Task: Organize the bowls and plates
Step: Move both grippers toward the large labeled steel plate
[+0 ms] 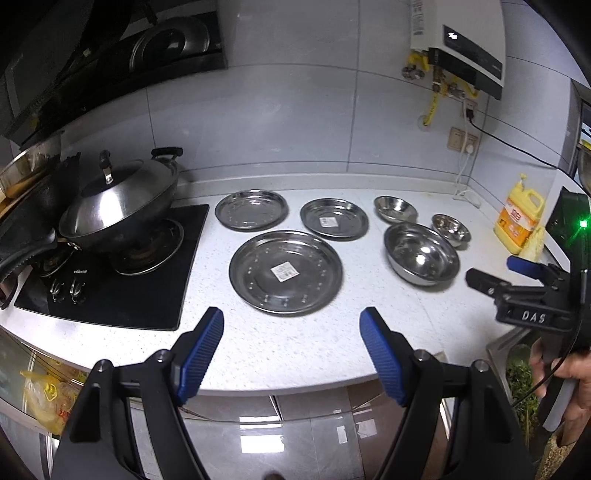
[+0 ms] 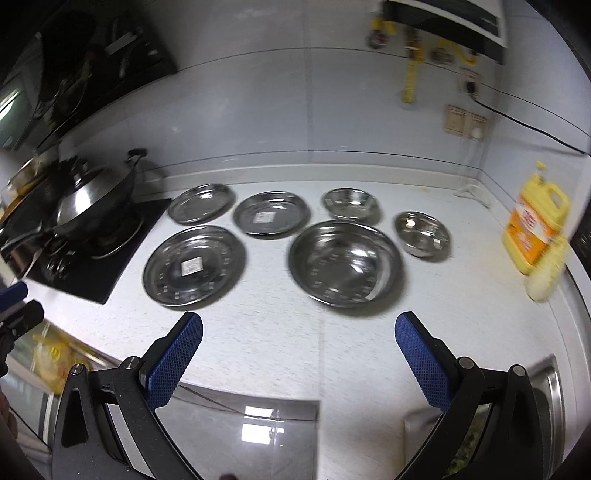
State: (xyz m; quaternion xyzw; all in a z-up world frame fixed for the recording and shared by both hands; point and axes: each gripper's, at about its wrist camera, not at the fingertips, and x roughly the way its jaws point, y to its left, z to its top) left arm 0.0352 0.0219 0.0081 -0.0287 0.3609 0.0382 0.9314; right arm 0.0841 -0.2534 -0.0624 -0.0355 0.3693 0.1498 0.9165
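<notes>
Both wide open, empty: left gripper (image 1: 291,350), right gripper (image 2: 299,350) marked "DAS"; white stickers, unreadable, on two round steel plates (image 1: 285,272).

Motion-blurred detergent bottle (image 2: 537,225); water heater (image 2: 443,14) cut off at top edge

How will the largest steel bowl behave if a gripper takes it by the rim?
The largest bowl looks like thin polished steel, so it is probably stiff, light for its size and slippery between the pads. Its rounded wall suggests it may rock or slide on the smooth counter when pushed. Both grippers are open and away from it.
</notes>
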